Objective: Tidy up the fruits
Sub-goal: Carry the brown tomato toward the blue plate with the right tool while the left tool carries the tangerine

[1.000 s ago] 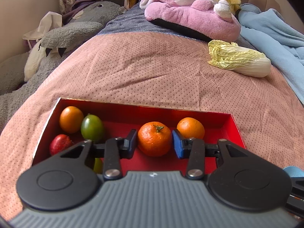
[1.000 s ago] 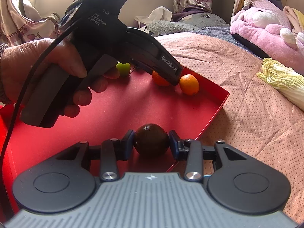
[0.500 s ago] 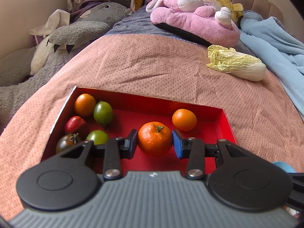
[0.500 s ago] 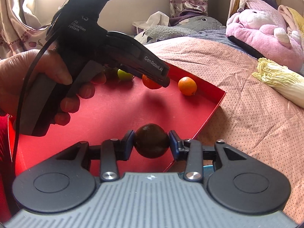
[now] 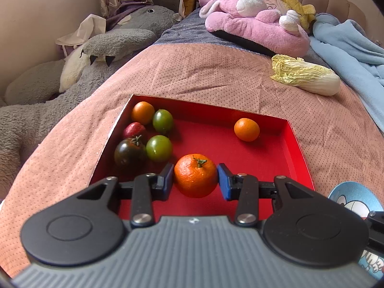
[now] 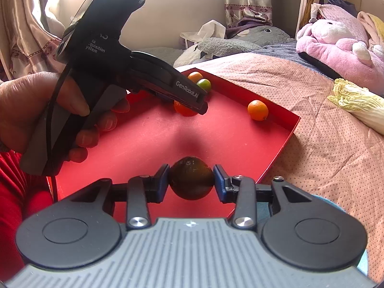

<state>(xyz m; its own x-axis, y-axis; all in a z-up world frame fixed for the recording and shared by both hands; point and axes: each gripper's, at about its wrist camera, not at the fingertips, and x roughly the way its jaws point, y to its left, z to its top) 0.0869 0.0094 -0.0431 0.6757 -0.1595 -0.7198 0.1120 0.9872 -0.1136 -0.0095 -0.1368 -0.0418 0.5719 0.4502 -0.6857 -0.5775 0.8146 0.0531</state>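
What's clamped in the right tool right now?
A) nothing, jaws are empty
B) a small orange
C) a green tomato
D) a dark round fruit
D: in the right wrist view both pads of the right tool press on a dark round fruit, held above the red tray; the orange with the green stem sits in the left tool instead.

Tray (image 5: 297, 148) on the bed (image 5: 204, 72). Inside, far left corner — five small fruits (image 5: 153, 134) huddled together; far right — a lone small orange (image 5: 246, 129), apart. Tangerine (image 5: 195, 175) between the left gripper's (image 5: 195, 178) fingers, over the tray's near middle. Dark fruit (image 6: 191, 178) between the right gripper's (image 6: 191, 180) fingers, over the near right edge. Cabbage (image 5: 304, 78) beyond the tray, far right; plush toys (image 5: 254, 27) farther back.
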